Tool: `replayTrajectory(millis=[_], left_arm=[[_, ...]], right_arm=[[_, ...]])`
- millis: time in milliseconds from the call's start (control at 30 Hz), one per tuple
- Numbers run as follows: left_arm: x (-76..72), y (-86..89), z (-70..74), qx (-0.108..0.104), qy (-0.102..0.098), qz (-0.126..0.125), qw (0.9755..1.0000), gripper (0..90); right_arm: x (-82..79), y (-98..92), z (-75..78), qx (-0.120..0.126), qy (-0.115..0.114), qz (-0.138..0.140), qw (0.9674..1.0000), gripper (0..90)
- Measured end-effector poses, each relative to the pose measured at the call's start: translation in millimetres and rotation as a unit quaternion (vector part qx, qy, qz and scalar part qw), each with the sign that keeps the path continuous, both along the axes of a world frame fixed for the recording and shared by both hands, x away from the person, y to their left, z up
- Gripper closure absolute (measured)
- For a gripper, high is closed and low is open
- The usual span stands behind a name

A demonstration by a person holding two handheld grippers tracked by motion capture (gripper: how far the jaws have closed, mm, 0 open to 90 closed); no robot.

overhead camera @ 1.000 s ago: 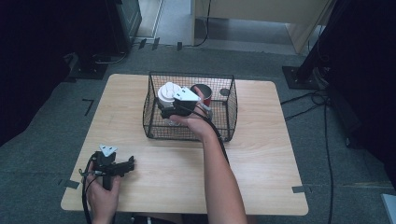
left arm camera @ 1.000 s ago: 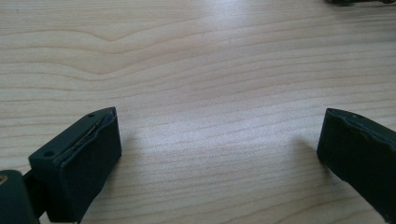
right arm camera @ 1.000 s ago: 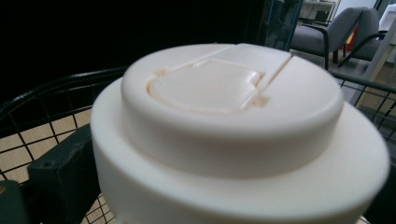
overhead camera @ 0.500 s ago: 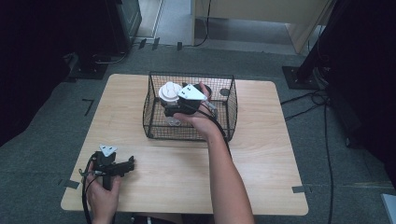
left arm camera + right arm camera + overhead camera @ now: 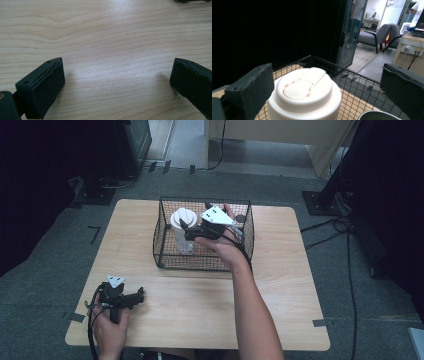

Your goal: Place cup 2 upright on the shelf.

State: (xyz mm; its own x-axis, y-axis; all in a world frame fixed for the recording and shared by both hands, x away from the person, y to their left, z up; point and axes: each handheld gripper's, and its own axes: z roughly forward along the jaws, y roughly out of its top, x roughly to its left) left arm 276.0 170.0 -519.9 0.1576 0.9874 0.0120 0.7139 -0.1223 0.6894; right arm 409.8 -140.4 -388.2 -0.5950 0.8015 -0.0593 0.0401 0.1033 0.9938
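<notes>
Between my right fingers (image 5: 249, 90) stands the white-lidded bottle (image 5: 304, 96), upright inside the wire basket (image 5: 165, 257), its lid level with my pads. I judge the step is a grasp: I should lower the right gripper (image 5: 184, 226) past the lid, centre it, and close on the clear body below. These fingers are spread wider than the lid, touching nothing. A metal cup's rim (image 5: 378, 115) sits just beside the far finger. My left gripper (image 5: 116, 82) rests on the desk (image 5: 107, 35), wide open and empty.

jaws: black, blocky, screw holes in the left gripper (image 5: 117, 85)
plates: grey, three-cornered, atop the right gripper (image 5: 186, 231)
cables: black
forearms: bare, unsleeved
</notes>
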Motion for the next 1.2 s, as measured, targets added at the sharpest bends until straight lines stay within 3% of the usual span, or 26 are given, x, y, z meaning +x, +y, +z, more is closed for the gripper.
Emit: replayTrajectory(millis=[300, 567, 1200], left_arm=[[0.1, 0.0, 0.0, 0.000, -0.001, 0.000, 1.0000, 0.4], [0.1, -0.2, -0.1, -0.001, -0.001, 0.001, 1.0000, 0.4], [0.0, -0.2, -0.1, -0.001, -0.001, 0.001, 1.0000, 0.4]], right_arm=[[-18.1, -23.8, 13.8, 0.012, -0.013, -0.012, 0.9998, 0.0], [-37.8, -57.0, 16.8, 0.020, -0.024, -0.034, 0.9989, 0.0], [-90.6, -139.9, -3.3, 0.019, -0.018, -0.091, 0.9955, 0.0]])
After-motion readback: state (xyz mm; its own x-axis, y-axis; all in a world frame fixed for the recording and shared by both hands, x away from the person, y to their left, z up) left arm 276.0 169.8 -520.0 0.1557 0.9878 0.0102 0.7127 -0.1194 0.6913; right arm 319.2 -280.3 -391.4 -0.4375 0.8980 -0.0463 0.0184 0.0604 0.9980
